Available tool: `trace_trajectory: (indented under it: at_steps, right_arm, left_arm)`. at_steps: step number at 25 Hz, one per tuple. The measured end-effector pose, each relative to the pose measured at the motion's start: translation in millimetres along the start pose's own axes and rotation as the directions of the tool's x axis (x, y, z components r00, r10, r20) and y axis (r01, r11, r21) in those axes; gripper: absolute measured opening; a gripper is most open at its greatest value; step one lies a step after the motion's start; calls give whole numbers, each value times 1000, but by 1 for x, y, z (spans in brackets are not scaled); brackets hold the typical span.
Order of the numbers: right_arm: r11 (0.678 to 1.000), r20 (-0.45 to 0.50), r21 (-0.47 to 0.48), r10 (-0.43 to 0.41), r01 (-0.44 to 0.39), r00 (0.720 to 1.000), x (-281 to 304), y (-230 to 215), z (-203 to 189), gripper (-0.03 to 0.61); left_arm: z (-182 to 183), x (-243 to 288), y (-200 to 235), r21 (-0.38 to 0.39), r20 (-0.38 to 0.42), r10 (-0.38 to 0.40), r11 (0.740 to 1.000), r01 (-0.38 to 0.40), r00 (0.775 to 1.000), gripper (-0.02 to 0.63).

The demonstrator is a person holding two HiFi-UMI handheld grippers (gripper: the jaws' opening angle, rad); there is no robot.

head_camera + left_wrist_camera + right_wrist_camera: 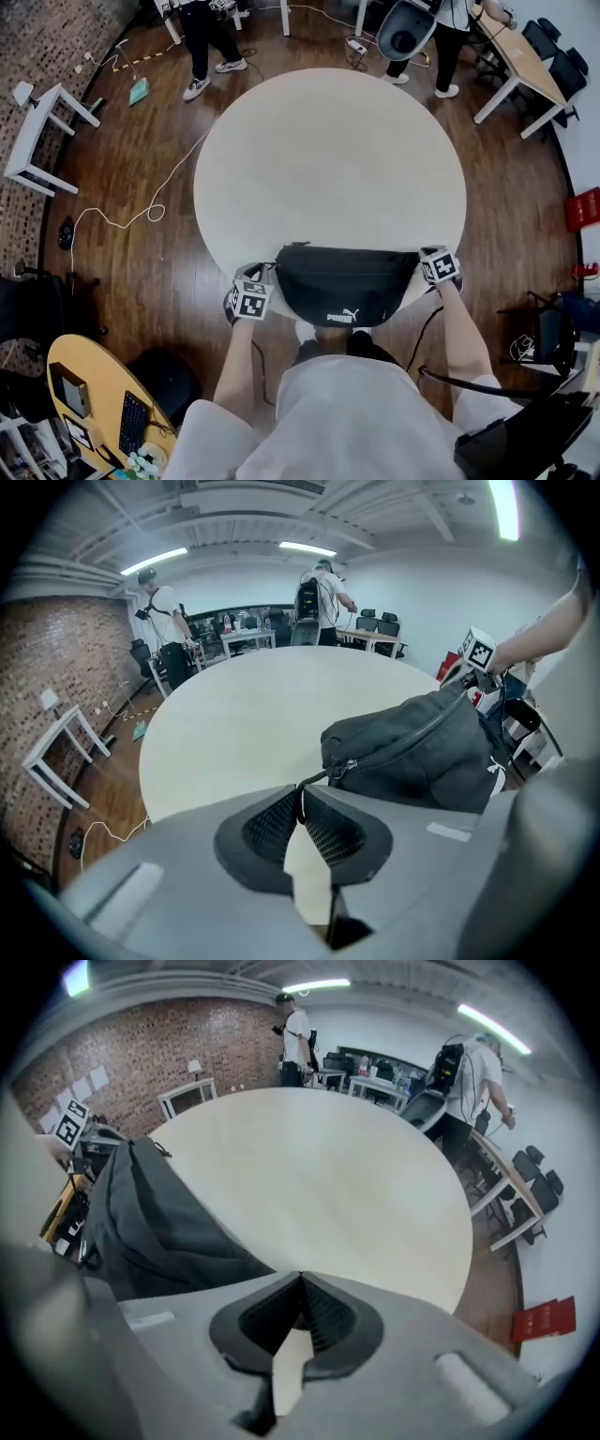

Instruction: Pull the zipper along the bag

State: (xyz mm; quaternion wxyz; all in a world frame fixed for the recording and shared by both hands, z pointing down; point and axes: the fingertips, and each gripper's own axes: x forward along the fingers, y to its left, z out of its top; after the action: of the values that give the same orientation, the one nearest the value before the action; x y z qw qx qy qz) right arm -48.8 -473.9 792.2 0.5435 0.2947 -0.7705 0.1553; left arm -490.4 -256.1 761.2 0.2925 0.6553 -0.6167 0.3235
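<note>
- Black waist bag (345, 286) lies on the round table (328, 159), at its 6 o'clock edge in the head view, close in front of the person
- At the bag's 9 o'clock end the left gripper (300, 794) has its jaws almost together, the very tips pinching the thin pull cord (315, 779) that leads to the slider (350, 765)
- At the bag's 3 o'clock end the right gripper (300, 1279) is closed tip to tip, with nothing visible between the jaws and the fabric just beside it
- Likely slip: only the cord's end sits in the tips, so a firm tug could pull it free
- Likely drag: the soft bag looks unanchored, so pulling toward 3 o'clock may bunch or slide it, even off the near edge, while the slider stays put
</note>
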Motion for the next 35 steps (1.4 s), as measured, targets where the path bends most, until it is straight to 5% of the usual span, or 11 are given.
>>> trace_trajectory:
  at_steps: [7,10,18,26,30,35]
  right_arm:
    - [999,249,14,-36,34,968,-62,34,26,-9]
    - [997,360,42,-78,67,930,-101,46,28,81]
    - [998,590,-26,-35,62,807,-201,115,7,40]
    - [993,774,-113,59,45,631,-311,175,-96,-3]
    - [962,792,-196,39,192,610,-362,203,-178,-8]
    - [987,840,-148,89,68,535,-433,237,-246,-8]
  left_arm:
    - [13,-43,-8,34,128,-1,999,-3,992,55]
    - [18,-66,-13,36,185,13,999,-20,983,100]
    - [27,-146,-85,60,324,16,997,-38,946,71]
    - [4,-243,-250,141,453,4,987,-76,892,46]
    - [-26,-302,-343,129,527,40,984,-126,849,17]
    - [-44,-379,-426,81,591,40,991,-109,806,17]
